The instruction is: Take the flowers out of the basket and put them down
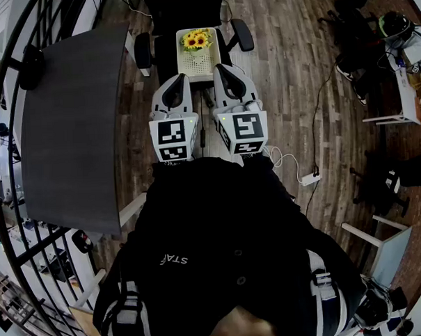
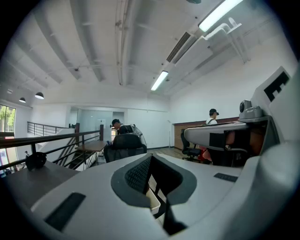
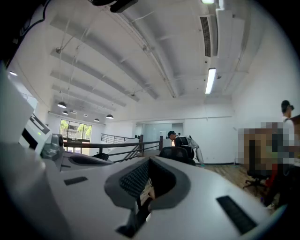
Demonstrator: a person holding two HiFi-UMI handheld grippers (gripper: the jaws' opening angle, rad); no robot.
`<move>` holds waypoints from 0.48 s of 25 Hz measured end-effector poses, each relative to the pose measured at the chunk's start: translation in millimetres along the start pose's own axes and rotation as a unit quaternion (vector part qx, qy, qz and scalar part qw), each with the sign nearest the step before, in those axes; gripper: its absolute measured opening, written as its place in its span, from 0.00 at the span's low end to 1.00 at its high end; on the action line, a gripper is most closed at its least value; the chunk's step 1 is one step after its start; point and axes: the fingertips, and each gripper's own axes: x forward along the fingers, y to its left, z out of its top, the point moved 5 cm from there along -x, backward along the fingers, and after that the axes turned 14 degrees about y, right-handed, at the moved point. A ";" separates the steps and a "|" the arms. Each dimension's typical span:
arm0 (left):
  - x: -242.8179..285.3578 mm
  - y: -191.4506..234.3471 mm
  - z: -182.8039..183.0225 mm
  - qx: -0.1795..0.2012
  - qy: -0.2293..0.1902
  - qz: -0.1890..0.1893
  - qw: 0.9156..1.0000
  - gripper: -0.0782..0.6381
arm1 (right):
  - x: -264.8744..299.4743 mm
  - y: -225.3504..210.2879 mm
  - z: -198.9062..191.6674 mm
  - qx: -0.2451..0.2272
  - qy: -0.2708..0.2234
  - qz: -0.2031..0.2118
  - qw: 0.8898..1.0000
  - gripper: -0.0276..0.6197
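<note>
Yellow sunflowers (image 1: 196, 40) stand in a white perforated basket (image 1: 197, 61) on the seat of a black office chair (image 1: 144, 50), at the top middle of the head view. My left gripper (image 1: 181, 77) and right gripper (image 1: 219, 67) are held side by side just in front of the basket and point at it, without touching it. Both have their jaws together with nothing between them. In the left gripper view the left gripper (image 2: 151, 159) is shut, and the right gripper (image 3: 149, 161) is shut in its own view. Neither gripper view shows the flowers.
A grey table (image 1: 69, 128) stands to the left, with a black railing (image 1: 1, 89) beyond it. A power strip and cable (image 1: 310, 178) lie on the wooden floor at right. Bags and a white desk (image 1: 395, 86) fill the far right. A seated person (image 2: 123, 129) is across the room.
</note>
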 end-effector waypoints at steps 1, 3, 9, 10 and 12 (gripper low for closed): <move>-1.0 2.1 -1.6 -0.001 0.001 0.001 1.000 0.11 | 0.2 2.1 -0.1 0.000 0.000 0.000 1.000 0.06; -2.5 6.8 -5.0 -0.003 0.004 0.004 1.000 0.11 | 1.1 5.6 -0.4 0.002 -0.001 -0.002 1.000 0.06; -3.3 22.7 -17.4 -0.011 0.014 0.001 1.000 0.11 | 10.5 15.1 -6.4 0.015 0.009 -0.013 1.000 0.06; -3.6 25.0 -20.5 -0.013 0.017 -0.001 1.000 0.11 | 11.8 18.2 -7.9 0.016 0.011 -0.013 1.000 0.06; -4.0 28.8 -28.3 -0.017 0.024 -0.004 1.000 0.11 | 13.9 24.2 -12.3 0.016 0.017 -0.014 1.000 0.06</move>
